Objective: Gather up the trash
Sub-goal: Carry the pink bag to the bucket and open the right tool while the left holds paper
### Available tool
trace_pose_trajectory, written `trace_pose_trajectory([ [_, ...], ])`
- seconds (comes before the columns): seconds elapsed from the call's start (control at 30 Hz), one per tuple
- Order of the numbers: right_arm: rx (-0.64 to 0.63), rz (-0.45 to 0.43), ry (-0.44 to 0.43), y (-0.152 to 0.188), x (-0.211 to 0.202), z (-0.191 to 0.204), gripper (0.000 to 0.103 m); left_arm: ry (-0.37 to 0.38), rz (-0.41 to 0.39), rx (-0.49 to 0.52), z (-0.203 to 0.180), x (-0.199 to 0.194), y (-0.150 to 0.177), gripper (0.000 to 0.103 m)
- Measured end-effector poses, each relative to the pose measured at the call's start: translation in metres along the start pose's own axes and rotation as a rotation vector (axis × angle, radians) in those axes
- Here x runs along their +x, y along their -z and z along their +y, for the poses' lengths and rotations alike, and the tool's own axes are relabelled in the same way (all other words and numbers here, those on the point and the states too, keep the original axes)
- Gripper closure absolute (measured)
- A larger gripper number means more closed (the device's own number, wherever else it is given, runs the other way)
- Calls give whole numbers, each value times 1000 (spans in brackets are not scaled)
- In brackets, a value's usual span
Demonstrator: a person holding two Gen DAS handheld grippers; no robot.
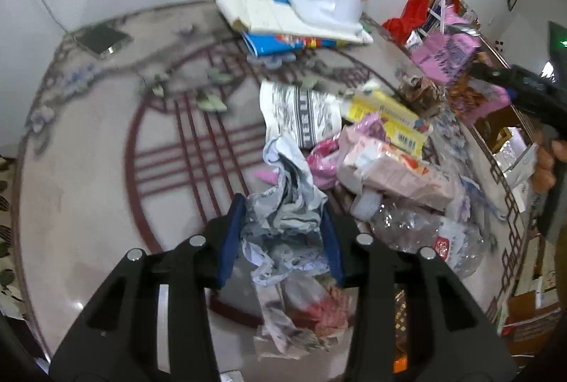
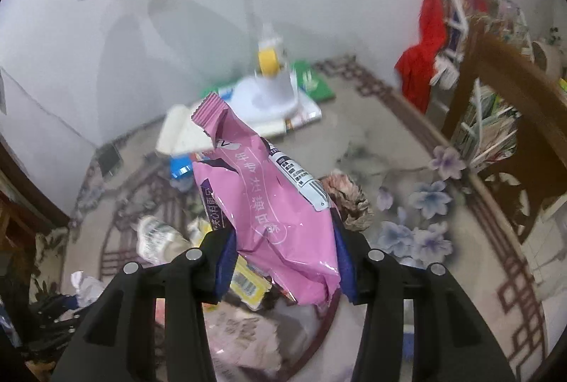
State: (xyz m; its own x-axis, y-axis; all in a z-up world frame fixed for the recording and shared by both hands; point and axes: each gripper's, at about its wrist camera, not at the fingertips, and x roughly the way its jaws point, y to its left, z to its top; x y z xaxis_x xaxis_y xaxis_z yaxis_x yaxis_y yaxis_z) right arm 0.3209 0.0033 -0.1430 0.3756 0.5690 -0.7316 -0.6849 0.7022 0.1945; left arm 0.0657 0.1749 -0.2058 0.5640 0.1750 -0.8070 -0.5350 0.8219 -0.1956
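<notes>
Both claws loaded. Left gripper [image 1: 283,233] clamped on crumpled grey-white paper [image 1: 283,222], over trash pile [image 1: 382,166] near right edge of round table [image 1: 88,169]. Right gripper [image 2: 285,258] pinches pink snack wrapper [image 2: 262,190]; long axis runs straight out from jaws toward far edge. No bin visible; drop direction unknown.

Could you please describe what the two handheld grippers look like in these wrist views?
Both look alike. The left gripper and the right gripper each have a matte black plastic body splitting into two broad arms with slotted cutouts, round silver fasteners near the finger roots, and blue pads lining the inner faces of the fingers. No cables or markings show. No sleeve is visible.
</notes>
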Motion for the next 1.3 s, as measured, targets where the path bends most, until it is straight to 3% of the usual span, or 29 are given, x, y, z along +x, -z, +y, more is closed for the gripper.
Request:
trace_pose_trajectory([
  [0.2, 112, -35, 15, 20, -65, 4, 57, -8, -63, 26, -8, -25, -2, 63],
  [0.53, 221, -20, 66, 95, -132, 24, 57, 104, -155, 100, -33, -72, -2, 63],
  [0.77, 287, -64, 106, 135, -184, 29, 56, 186, -172, 182, -66, -96, 8, 63],
  [1.03, 366, -136, 214, 174, -250, 21, 56, 299, -186, 270, -113, -126, 25, 63],
  [1.3, 427, -137, 263, 212, -279, 12, 56, 363, -161, 302, -146, -145, 40, 63],
])
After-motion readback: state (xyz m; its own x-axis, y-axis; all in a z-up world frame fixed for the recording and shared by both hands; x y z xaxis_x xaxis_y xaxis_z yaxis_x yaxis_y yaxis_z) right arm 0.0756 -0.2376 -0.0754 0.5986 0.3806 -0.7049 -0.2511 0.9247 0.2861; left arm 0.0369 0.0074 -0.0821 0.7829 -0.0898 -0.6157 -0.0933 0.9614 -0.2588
